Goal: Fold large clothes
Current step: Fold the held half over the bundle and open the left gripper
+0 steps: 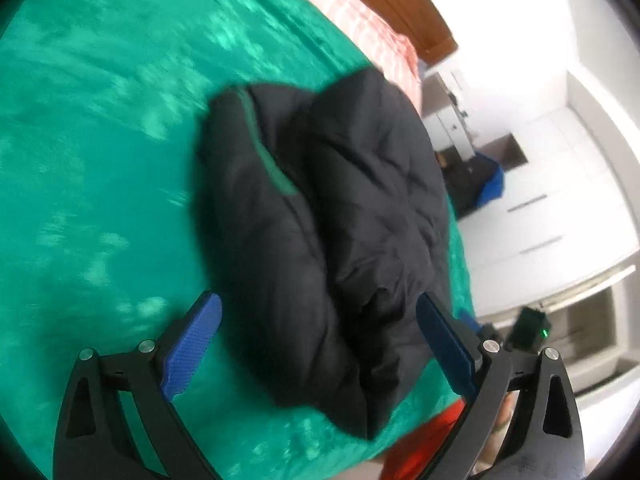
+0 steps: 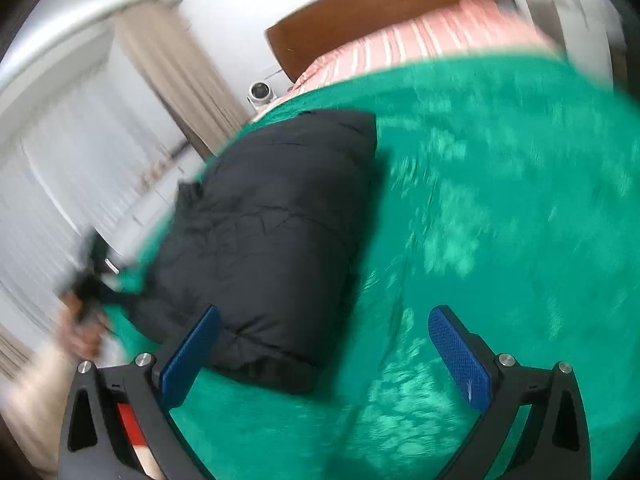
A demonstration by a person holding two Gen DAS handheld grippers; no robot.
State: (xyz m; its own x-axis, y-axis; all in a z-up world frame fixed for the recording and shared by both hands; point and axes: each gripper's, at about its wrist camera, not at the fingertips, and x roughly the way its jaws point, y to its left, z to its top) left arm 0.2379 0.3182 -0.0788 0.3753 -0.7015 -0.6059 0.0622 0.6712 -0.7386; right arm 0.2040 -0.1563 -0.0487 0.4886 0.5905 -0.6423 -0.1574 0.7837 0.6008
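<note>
Bedroom, bed covered by a green plush blanket (image 1: 100,160). Item: black padded jacket (image 1: 320,220), folded into a thick bundle with a green trim line showing, lying on the blanket near the bed's edge. Left gripper (image 1: 318,320): jaws spread wide, blue pads either side of the bundle's near end, not pressing it. Right gripper (image 2: 324,328): jaws wide, nothing held, beside the jacket. Beyond: striped pink bedding (image 2: 420,48), wooden headboard (image 2: 380,4), beige curtain (image 2: 168,64).

Smeared window blinds (image 2: 60,168) and a blurred hand (image 2: 82,330) at the right-wrist view's left edge.
</note>
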